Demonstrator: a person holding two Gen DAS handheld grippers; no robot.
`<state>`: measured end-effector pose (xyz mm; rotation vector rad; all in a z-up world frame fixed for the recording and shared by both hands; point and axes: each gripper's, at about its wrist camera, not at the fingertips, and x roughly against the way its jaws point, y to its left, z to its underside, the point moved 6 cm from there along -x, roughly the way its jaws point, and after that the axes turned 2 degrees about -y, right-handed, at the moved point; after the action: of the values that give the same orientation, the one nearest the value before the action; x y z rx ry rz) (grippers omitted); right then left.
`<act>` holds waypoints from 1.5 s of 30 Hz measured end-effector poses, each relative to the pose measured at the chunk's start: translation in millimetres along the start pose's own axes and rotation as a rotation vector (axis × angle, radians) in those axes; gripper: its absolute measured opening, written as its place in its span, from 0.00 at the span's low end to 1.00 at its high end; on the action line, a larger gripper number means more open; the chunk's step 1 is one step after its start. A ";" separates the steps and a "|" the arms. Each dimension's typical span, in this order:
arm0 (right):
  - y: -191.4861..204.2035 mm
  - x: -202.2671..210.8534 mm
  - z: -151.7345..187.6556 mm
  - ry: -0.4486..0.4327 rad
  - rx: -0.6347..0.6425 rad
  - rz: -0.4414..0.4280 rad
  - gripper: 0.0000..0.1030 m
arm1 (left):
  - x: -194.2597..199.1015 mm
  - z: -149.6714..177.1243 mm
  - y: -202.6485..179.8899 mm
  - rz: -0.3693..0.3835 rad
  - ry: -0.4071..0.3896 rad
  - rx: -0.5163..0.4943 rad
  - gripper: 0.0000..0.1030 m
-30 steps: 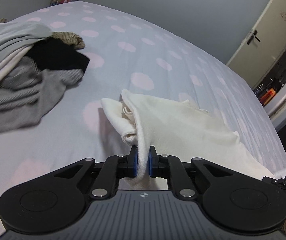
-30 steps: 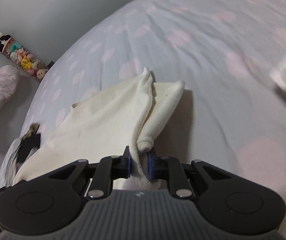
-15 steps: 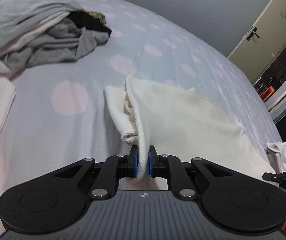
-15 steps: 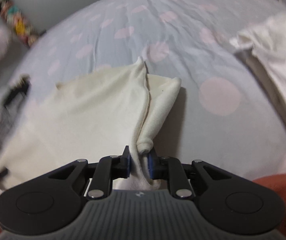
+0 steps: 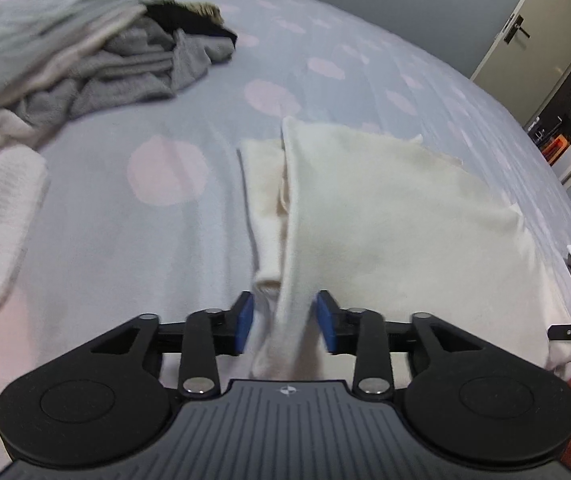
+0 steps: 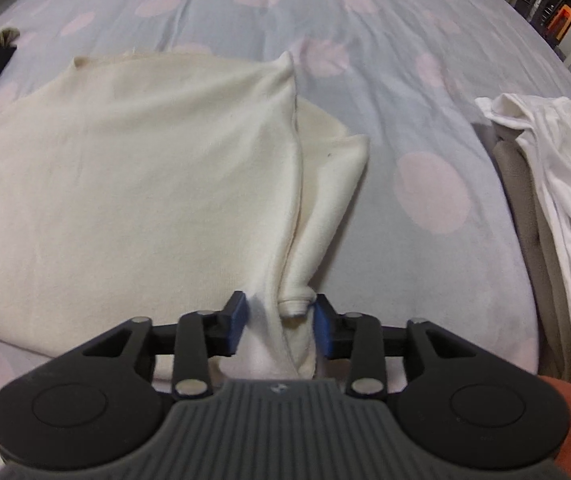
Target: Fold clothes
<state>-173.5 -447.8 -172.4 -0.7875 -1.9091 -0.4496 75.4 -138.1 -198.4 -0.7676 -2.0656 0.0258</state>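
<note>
Cream cotton garment [image 5: 385, 216] lies folded mid-frame on the dotted bed [image 5: 165, 240], both the left gripper [image 5: 284, 322] and right gripper [image 6: 278, 320] with jaws apart around its corners, apparently releasing; next likely withdrawing, then another fold.

Pink-spotted bedsheet [image 5: 133, 248], cream door [image 5: 541, 28] with a dark handle [image 5: 515, 29]

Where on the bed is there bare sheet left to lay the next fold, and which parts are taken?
Bare sheet lies between the cream garment and the grey clothes pile, and between the garment and the white stack. The far side beyond the garment is also free. Crowded: the near edge, where the open left gripper and right gripper straddle the garment's folds.
</note>
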 end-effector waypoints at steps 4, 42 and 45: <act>-8.4 21.6 -13.3 -0.061 -0.059 -0.016 0.64 | 18.9 -16.4 1.0 -0.025 -0.066 -0.018 0.51; -39.3 -46.6 -97.7 -0.042 -0.269 -0.089 0.82 | -45.4 -38.2 36.7 0.001 -0.005 -0.140 0.81; -47.4 -58.5 -90.0 -0.006 -0.336 -0.096 0.82 | -45.5 -38.7 37.0 0.005 -0.004 -0.134 0.81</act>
<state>-129.7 -556.1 -183.1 -0.9145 -1.9073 -0.8440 141.9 -142.5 -220.7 -0.8555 -2.0854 -0.1092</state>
